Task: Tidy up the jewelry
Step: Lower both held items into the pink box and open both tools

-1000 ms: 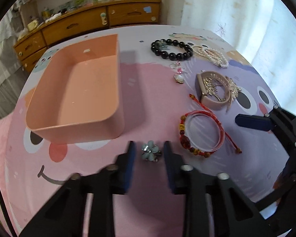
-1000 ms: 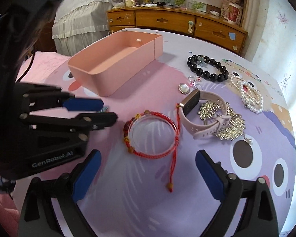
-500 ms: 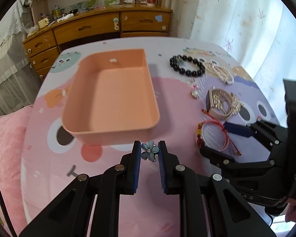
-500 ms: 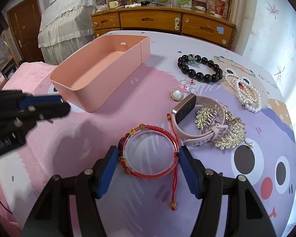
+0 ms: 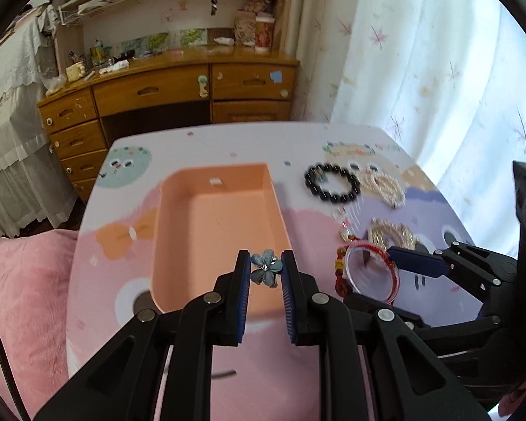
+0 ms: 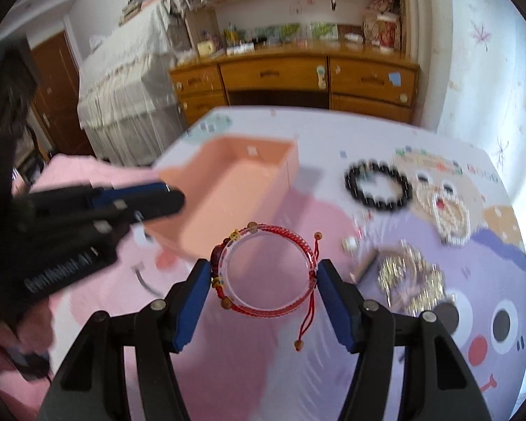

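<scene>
Holding the blue flower (image 5: 266, 268) tight in its nearly closed jaws at the box's 6 o'clock edge, the left gripper (image 5: 265, 271) should open only once over the pink box (image 5: 214, 238), while the right gripper (image 6: 263, 275), jaws half open, pinches the red bracelet (image 6: 266, 273) at 3 o'clock.

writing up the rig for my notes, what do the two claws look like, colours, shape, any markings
Both are matching black plastic frames with triangular cut-outs and round silver bolt heads. The left claw has two flat fingers faced with ribbed blue pads. The right claw has the same blue pads. White lettering runs along the left claw's side, too blurred to read.
</scene>
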Available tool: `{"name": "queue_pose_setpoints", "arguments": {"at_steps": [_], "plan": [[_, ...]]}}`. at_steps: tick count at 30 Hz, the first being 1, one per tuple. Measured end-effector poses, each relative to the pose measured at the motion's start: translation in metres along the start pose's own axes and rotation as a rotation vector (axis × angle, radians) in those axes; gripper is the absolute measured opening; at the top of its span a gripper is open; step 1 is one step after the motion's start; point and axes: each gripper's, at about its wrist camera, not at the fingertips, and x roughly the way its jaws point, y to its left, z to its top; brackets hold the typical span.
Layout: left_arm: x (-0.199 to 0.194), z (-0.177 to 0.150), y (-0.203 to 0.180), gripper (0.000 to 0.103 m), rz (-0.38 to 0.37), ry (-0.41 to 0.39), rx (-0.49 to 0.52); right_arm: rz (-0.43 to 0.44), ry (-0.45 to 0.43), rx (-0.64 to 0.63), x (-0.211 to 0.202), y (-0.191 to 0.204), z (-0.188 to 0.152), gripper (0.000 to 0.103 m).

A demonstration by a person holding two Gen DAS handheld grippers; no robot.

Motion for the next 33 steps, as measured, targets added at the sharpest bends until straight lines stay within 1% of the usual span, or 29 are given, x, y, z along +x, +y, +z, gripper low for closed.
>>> {"name": "queue_pose_setpoints", "arguments": {"at_steps": [2,5,11,13,14,15,16,18,20,24,28,33], "plan": [[-0.001,0.006,0.008,0.015,0.005,-0.02,-0.017,0.004,-0.035,0.004,-0.001,0.004,0.012,0.063],[0.002,0.011,0.019,0.016,0.011,-0.022,-0.03,0.009,-0.088,-0.001,0.001,0.011,0.03,0.063],[0.008,0.014,0.045,0.016,0.043,-0.017,-0.078,0.026,-0.143,-0.045,0.016,0.024,0.057,0.063],[0.009,0.013,0.053,0.017,0.053,-0.011,-0.09,0.036,-0.139,-0.061,0.024,0.027,0.064,0.063],[0.01,0.013,0.055,0.023,0.073,-0.001,-0.099,0.043,-0.128,-0.064,0.028,0.027,0.066,0.063],[0.011,0.012,0.058,0.032,0.086,0.009,-0.107,0.059,-0.111,-0.066,0.033,0.027,0.068,0.064],[0.013,0.012,0.061,0.037,0.093,0.019,-0.119,0.072,-0.1,-0.063,0.036,0.025,0.068,0.065],[0.013,0.01,0.07,0.054,0.086,0.026,-0.148,0.088,-0.09,-0.048,0.038,0.022,0.068,0.068],[0.011,0.009,0.074,0.062,0.082,0.019,-0.168,0.087,-0.086,-0.033,0.038,0.02,0.065,0.071],[0.011,0.008,0.068,0.069,0.076,0.016,-0.157,0.081,-0.077,-0.02,0.032,0.017,0.057,0.072],[0.02,0.004,0.051,0.07,0.069,0.066,-0.133,0.053,-0.052,0.005,0.024,0.006,0.041,0.072],[0.019,-0.004,0.025,0.07,0.002,0.085,-0.128,-0.021,-0.006,-0.003,0.011,-0.012,0.019,0.072]]}}
